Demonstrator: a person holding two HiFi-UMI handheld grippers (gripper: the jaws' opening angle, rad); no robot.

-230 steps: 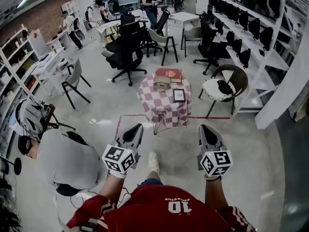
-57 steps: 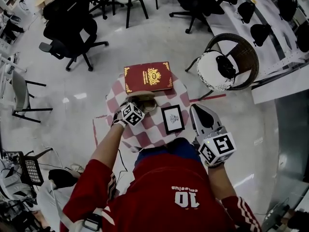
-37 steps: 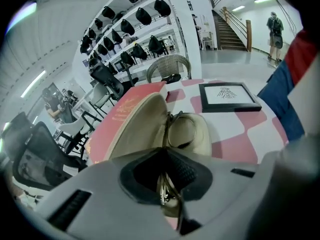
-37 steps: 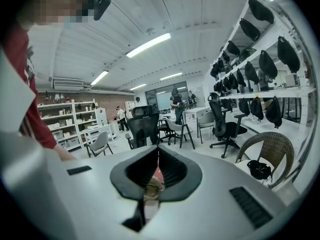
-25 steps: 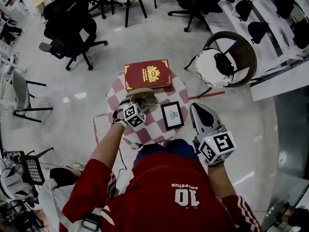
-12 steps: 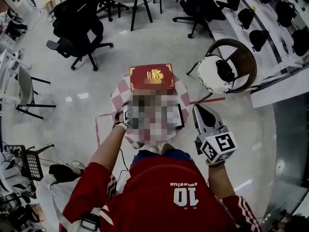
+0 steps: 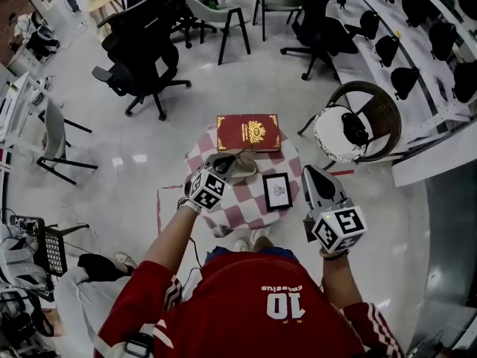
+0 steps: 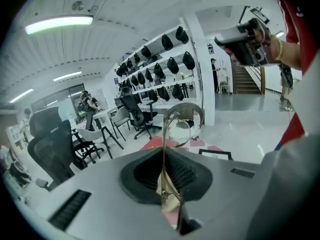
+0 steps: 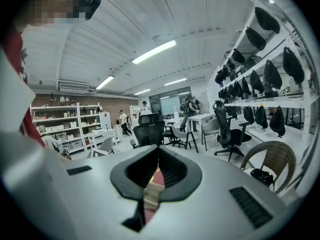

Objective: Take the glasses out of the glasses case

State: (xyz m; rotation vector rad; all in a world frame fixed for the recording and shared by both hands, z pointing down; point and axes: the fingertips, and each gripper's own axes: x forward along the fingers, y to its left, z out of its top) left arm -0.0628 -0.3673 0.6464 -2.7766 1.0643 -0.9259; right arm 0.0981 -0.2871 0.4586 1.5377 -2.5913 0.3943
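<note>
Grey floor with black office chairs (image 7: 141,58) at top and a wicker chair (image 7: 373,110) at right with a white cushion and something black on it. Person in a red shirt (image 7: 261,312) stood at the near edge of a small round table (image 7: 223,215) covered in red-and-white check cloth. Red book (image 7: 248,133) with gold print lay flat at the table's far side. Right tool (image 7: 313,174) hung over the table's right edge, jaws pressed together with nothing between them, well apart from everything on the cloth. Left tool (image 7: 221,164) was over the table's left part, next to the case, jaws nearly together and pinching the glasses. Black picture frame (image 7: 277,191) lay flat right of centre. Tan glasses case (image 7: 242,170) sat just in front of the book, and I couldn't tell if its lid was up. Glasses (image 8: 163,149), thin gold frame, were out of the case and held by one temple arm in the left tool, lens rim sticking up past the jaw tips, clear of the table.
</note>
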